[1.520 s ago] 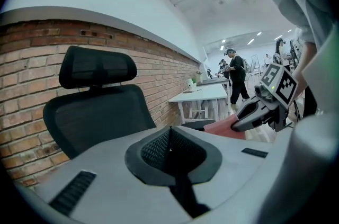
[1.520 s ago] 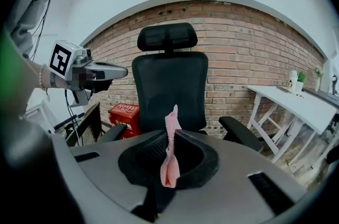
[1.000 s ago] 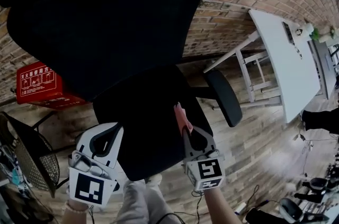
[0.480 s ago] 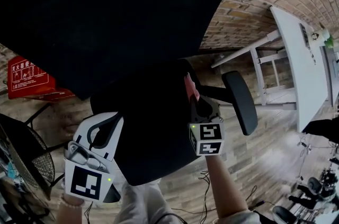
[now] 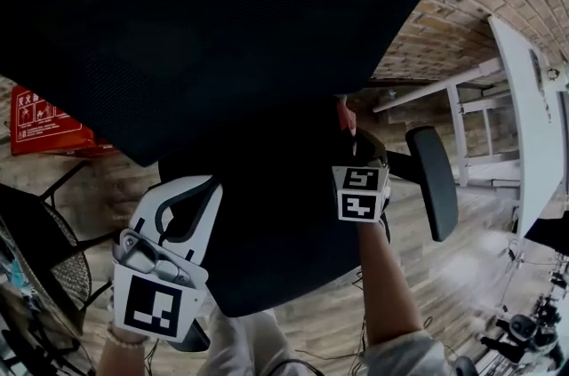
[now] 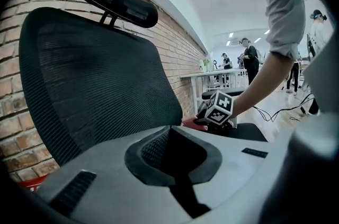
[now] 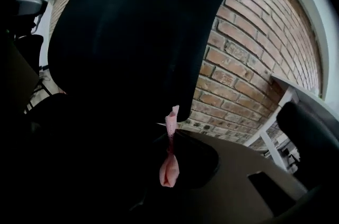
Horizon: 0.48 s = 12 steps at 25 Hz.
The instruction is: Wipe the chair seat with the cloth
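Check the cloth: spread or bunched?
Bunched: the cloth is a narrow crumpled strip pinched in the right gripper's shut jaws.

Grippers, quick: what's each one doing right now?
Left gripper: closed, holding nothing.
Right gripper: closed on the cloth.

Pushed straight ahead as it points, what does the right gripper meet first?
Probably the chair's black backrest, low near the seat: the right gripper, shut on the pink cloth, faces it squarely. Depth is unclear.
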Motion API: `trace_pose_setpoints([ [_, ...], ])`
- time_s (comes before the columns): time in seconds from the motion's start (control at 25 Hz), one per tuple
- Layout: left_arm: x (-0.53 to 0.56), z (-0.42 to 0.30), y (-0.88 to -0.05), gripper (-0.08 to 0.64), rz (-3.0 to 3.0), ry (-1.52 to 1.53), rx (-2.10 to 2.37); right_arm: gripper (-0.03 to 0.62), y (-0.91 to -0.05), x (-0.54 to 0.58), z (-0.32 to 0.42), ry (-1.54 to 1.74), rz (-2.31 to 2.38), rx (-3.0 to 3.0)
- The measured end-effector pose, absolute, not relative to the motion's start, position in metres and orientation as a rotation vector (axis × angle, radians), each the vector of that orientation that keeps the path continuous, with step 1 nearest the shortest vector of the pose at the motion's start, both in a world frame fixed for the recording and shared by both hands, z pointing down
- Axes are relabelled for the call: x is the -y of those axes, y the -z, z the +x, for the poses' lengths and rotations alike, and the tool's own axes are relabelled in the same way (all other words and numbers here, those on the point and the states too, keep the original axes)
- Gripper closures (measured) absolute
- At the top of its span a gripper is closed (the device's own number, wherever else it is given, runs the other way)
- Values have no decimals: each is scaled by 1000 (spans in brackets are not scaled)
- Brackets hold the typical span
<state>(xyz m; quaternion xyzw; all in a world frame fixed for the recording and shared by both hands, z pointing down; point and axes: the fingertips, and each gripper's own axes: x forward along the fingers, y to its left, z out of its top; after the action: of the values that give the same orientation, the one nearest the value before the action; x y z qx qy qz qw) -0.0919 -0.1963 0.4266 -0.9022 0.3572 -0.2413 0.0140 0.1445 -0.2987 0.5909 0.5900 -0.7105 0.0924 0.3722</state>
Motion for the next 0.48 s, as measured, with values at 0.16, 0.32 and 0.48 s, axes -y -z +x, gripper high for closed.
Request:
trace_pose_setpoints([
  [0.16,198,-102,-434,541,-2810,763,-1152,537,-613,309,139,-214,1463,1781],
  [0.32,202,-109,-438,541,-2804,755,-1192,537,-634,313,128,-242,1386,1785],
  [0.48,200,-116,-442,541,-2803,761,-1203,537,-655,305,106,-315,1302,1815],
])
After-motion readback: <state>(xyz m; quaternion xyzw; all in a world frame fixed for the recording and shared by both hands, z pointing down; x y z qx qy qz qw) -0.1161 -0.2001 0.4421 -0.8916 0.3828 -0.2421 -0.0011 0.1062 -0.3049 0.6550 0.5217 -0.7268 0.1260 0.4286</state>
